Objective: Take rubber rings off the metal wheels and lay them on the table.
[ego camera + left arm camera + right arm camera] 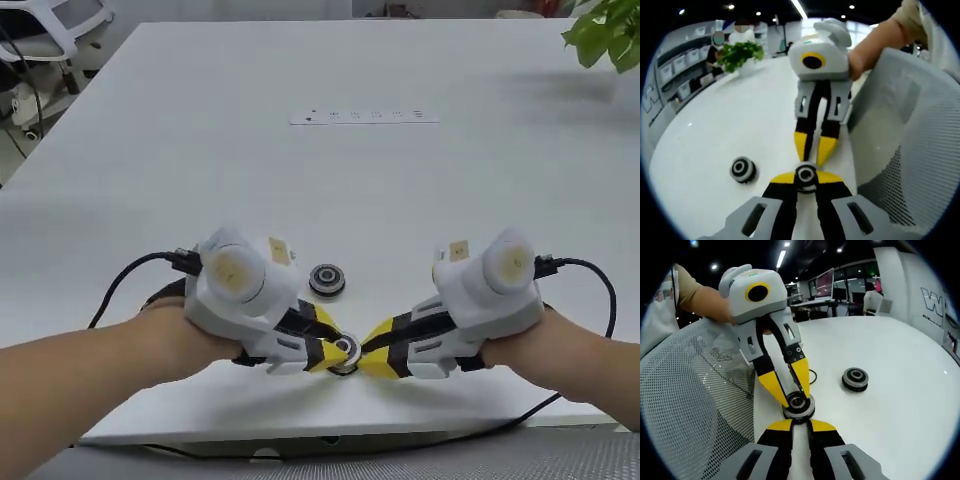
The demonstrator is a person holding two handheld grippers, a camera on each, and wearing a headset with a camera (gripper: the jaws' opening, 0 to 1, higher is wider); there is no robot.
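Holding one metal wheel [343, 351] at the near edge of the surface [400, 180], my left claw [322, 357] is clamped across it. My right claw [375, 360] meets it from the opposite side, jaws drawn close at the rim; I cannot tell whether they bite the rubber ring [799, 416]. Step in hand, as I judge it: stripping this ring. The next move calls for a pinch on rubber only, then a steady pull apart. Just beyond, a second wheel [327, 280] lies flat, apparently with its ring on. Far off lies a paper strip [365, 117].

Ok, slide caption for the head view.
Left gripper and right gripper pinch one ringed metal wheel at the table edge; second wheel beyond.
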